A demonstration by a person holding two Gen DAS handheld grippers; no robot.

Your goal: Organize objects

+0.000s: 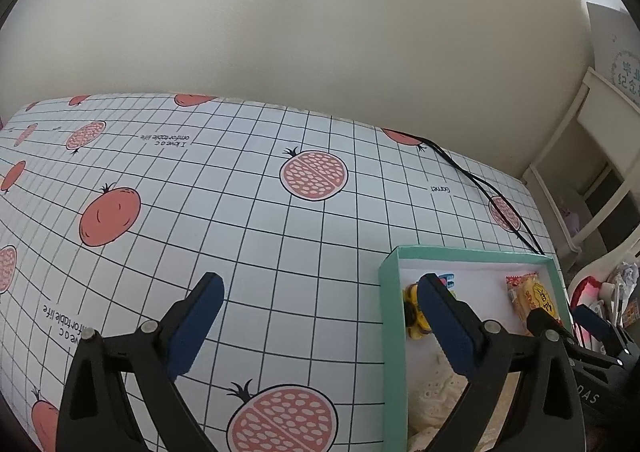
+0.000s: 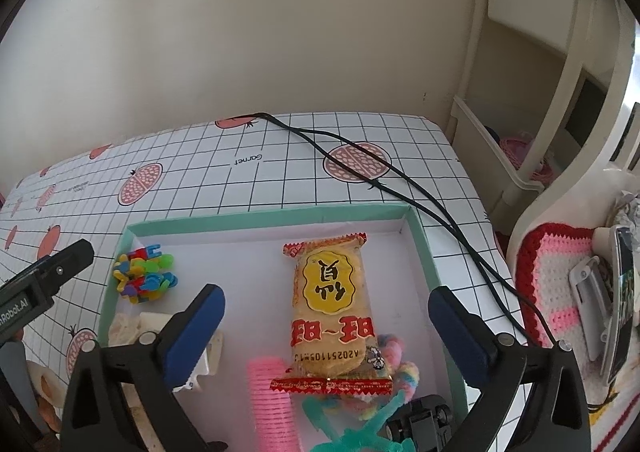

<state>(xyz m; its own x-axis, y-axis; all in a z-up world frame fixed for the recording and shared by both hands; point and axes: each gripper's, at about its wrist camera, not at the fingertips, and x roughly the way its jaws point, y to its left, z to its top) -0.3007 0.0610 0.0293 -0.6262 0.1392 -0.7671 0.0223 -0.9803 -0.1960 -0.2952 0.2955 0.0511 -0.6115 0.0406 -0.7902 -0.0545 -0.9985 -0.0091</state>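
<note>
Yellow-and-red rice-cracker snack packet (image 2: pixel 330 312) lies flat mid-tray in the teal cardboard box (image 2: pixel 424 248) on the counter (image 2: pixel 280 172), long axis toward far wall; right hand-held gripper (image 2: pixel 326 326) and left hand-held gripper (image 1: pixel 320 316) both wide apart, empty.

The small black toy car (image 2: pixel 420 422) and translucent green plastic figure (image 2: pixel 360 436) are cut off by the near edge; the yellow toy (image 1: pixel 414 312) is half hidden.
</note>
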